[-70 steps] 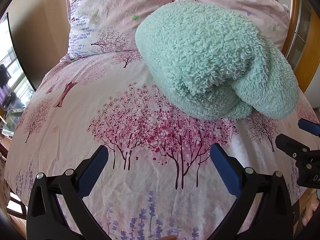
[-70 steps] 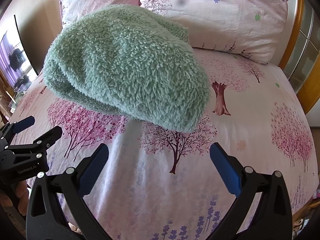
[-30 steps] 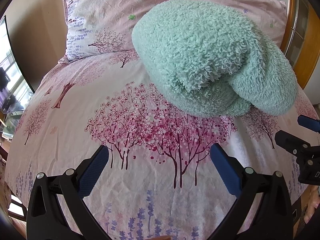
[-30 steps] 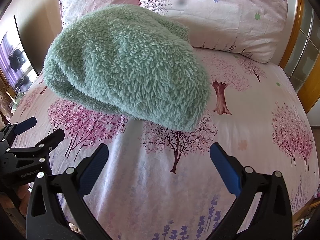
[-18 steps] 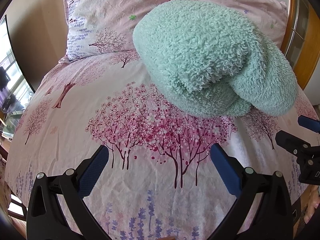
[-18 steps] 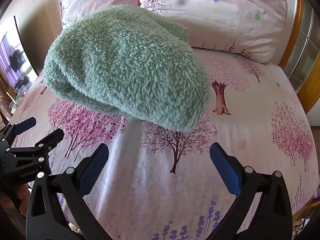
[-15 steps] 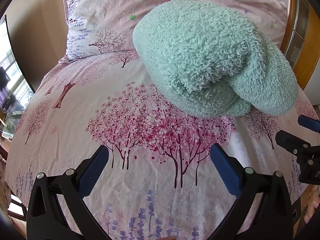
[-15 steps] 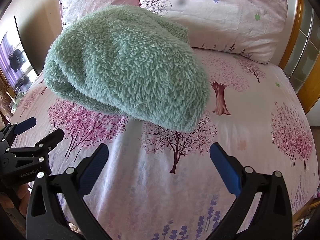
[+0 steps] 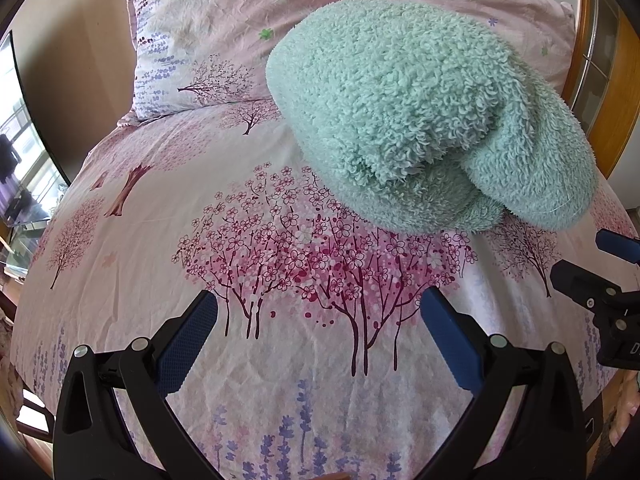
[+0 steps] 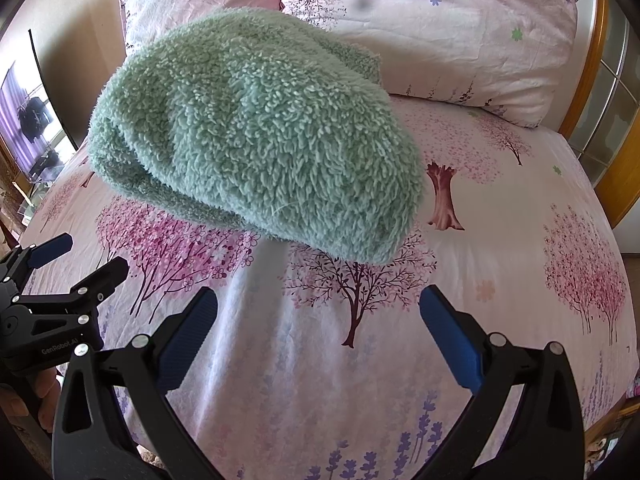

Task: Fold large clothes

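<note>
Where the bed rises toward the pillows, I see the fleece point(image 9: 420, 112) lying folded into a thick mint bundle on the sheet point(image 9: 280, 320), its far edge just at the pillows. Its long axis runs slantwise across the bed: in the left view from upper left to lower right, in the right view from the left side down toward the middle. The rounded folded end points at my right gripper's side, bulging past a lower layer that shows beneath it in the left view. The sheet is pink, printed with blossom trees and purple lavender, lightly wrinkled. Two pillows point(image 10: 440, 32) in the same print lean at the head. A wooden frame point(image 10: 624, 184) with glass panes stands along the right, a plain beige wall at the left, and a window with dark shapes beyond it at the far left edge. My left gripper point(image 9: 316, 340) hangs above the near sheet, well short of the fleece, fingers wide apart and empty. My right gripper point(image 10: 318, 336) does likewise, fingers spread and holding nothing. Each shows at the edge of the other's view, and a hand point(image 10: 32, 396) grips the left one's handle.
</note>
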Motion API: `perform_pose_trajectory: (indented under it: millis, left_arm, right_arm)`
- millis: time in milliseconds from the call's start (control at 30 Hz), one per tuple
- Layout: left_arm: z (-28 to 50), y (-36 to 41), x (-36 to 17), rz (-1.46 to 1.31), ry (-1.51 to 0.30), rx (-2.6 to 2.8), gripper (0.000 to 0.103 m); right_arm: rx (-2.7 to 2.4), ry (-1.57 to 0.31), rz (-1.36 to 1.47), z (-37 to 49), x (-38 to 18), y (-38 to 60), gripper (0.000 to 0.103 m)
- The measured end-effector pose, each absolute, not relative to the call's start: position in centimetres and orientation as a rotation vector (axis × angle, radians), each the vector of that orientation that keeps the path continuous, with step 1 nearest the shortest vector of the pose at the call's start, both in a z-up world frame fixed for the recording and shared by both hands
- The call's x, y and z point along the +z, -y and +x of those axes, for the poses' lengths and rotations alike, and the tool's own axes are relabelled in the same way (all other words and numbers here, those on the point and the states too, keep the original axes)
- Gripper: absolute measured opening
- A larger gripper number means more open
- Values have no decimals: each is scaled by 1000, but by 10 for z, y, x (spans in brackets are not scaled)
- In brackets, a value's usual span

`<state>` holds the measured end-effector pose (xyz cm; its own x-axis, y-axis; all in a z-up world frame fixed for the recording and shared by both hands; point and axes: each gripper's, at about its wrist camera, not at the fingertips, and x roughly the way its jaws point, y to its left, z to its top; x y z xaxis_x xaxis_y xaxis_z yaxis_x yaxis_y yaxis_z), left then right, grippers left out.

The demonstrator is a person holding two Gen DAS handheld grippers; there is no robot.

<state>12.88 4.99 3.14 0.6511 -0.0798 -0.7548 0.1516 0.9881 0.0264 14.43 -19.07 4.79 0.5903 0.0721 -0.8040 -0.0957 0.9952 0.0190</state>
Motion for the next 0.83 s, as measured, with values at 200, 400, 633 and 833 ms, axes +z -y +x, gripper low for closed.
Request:
perform_pose_trajectory:
  millis: [200,400,633,833]
  left_arm:
    - [129,-48,30,88,-853,-139,102]
    - [128,-48,27,113,-843,-89,102]
    - [124,-46,31,108,-827,-116,102]
    - [123,-45,31,102,-832,-121,102]
  right_arm:
    - [99,-935,-29,144,46,189,101]
    - [101,-941,-25,145,42,190,101]
    - [103,-940,-23,145,41,191,101]
    - [103,-940,-22,145,42,190,101]
